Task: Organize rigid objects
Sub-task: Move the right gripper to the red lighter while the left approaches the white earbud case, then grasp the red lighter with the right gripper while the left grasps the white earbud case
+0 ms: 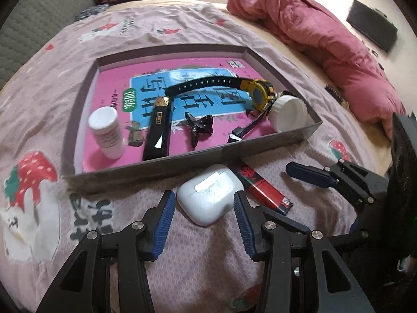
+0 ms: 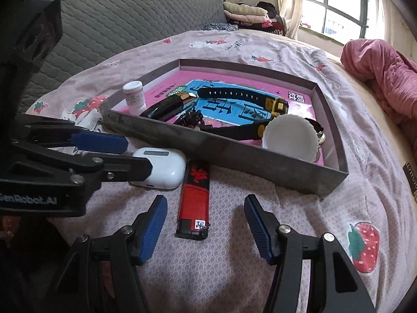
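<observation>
A white earbud case [image 1: 211, 193] [image 2: 161, 169] lies on the pink bedsheet just in front of the grey tray [image 1: 156, 165] [image 2: 234, 154]. My left gripper [image 1: 204, 203] [image 2: 138, 155] straddles the case with its jaws apart and a thin gap showing at the left pad. To the case's right lies a red and black lighter [image 1: 263, 190] [image 2: 194, 200]. My right gripper [image 2: 206, 203] hangs open over the lighter, one finger on each side and neither touching. One of its fingers [image 1: 307, 173] shows in the left wrist view.
The tray holds a white bottle [image 1: 106, 133], a black bar [image 1: 159, 133], a black hair clip [image 1: 199, 127], a yellow watch [image 1: 258, 94] and a white lid [image 1: 289, 114] on a pink book cover. A pink duvet [image 1: 312, 31] lies right, a grey quilted back [image 2: 117, 7] behind.
</observation>
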A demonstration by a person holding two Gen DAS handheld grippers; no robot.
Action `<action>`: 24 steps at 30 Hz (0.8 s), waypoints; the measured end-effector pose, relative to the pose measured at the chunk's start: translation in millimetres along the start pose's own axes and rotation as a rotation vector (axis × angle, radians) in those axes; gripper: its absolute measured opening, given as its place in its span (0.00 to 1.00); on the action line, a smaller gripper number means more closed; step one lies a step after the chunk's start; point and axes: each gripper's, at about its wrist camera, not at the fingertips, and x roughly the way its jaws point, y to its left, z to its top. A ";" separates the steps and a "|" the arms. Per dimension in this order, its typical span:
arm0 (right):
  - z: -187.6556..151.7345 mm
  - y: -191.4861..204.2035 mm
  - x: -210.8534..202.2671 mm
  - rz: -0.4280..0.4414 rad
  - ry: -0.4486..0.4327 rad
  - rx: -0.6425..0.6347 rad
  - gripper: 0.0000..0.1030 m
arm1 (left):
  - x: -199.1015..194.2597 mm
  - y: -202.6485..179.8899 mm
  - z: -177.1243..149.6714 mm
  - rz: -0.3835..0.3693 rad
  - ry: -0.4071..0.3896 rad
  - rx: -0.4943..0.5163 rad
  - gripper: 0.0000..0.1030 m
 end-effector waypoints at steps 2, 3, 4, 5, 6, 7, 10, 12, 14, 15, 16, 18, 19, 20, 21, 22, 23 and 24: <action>-0.3 0.2 2.3 0.001 0.004 -0.003 0.59 | 5.8 2.3 1.2 -0.004 0.009 0.003 0.47; -0.8 0.4 3.7 0.001 0.006 -0.003 0.59 | 7.8 4.3 1.6 -0.025 0.011 -0.003 0.48; -0.7 0.4 5.2 0.002 0.008 -0.003 0.59 | 9.0 5.3 2.1 -0.038 0.013 -0.006 0.49; -0.5 0.5 7.1 0.003 0.011 -0.003 0.59 | 10.6 5.9 2.3 -0.051 0.016 -0.001 0.51; -0.3 1.1 7.6 0.002 0.010 -0.003 0.59 | 11.9 5.7 2.5 -0.057 0.019 0.007 0.52; 0.2 1.2 8.9 0.002 0.010 -0.004 0.59 | 13.8 5.9 2.6 -0.067 0.024 0.017 0.53; 2.8 0.1 14.2 -0.006 0.014 0.002 0.59 | 17.9 7.8 3.2 -0.098 0.031 0.029 0.54; 3.7 -1.1 18.5 -0.013 0.018 0.005 0.59 | 21.3 10.5 3.4 -0.124 0.038 0.034 0.55; 3.6 -0.9 21.3 -0.018 0.020 0.000 0.59 | 23.9 12.8 3.5 -0.150 0.041 0.047 0.55; 3.3 -0.4 21.7 -0.018 0.018 -0.006 0.59 | 24.9 13.3 3.7 -0.159 0.042 0.055 0.55; 2.6 0.0 21.2 -0.020 0.014 -0.010 0.57 | 25.6 14.4 3.7 -0.174 0.040 0.059 0.55; 2.7 -0.6 21.7 -0.032 0.015 -0.013 0.49 | 27.1 17.7 3.5 -0.195 0.043 0.058 0.55; 3.0 -2.0 21.9 -0.033 0.018 -0.011 0.45 | 27.8 18.5 3.6 -0.206 0.041 0.061 0.55; 2.7 -4.2 21.9 -0.029 0.019 -0.005 0.43 | 28.3 18.7 3.2 -0.213 0.040 0.065 0.55; 2.2 -6.9 21.8 -0.024 0.021 0.004 0.40 | 28.6 18.4 2.9 -0.216 0.040 0.072 0.55; 1.4 -9.3 21.4 -0.023 0.024 0.009 0.36 | 28.8 18.0 2.5 -0.218 0.038 0.081 0.55; 1.2 -11.3 21.2 -0.021 0.027 0.012 0.35 | 29.0 17.3 2.1 -0.222 0.037 0.088 0.55; 1.0 -13.1 20.5 -0.016 0.029 0.017 0.34 | 29.1 16.3 1.9 -0.221 0.035 0.098 0.55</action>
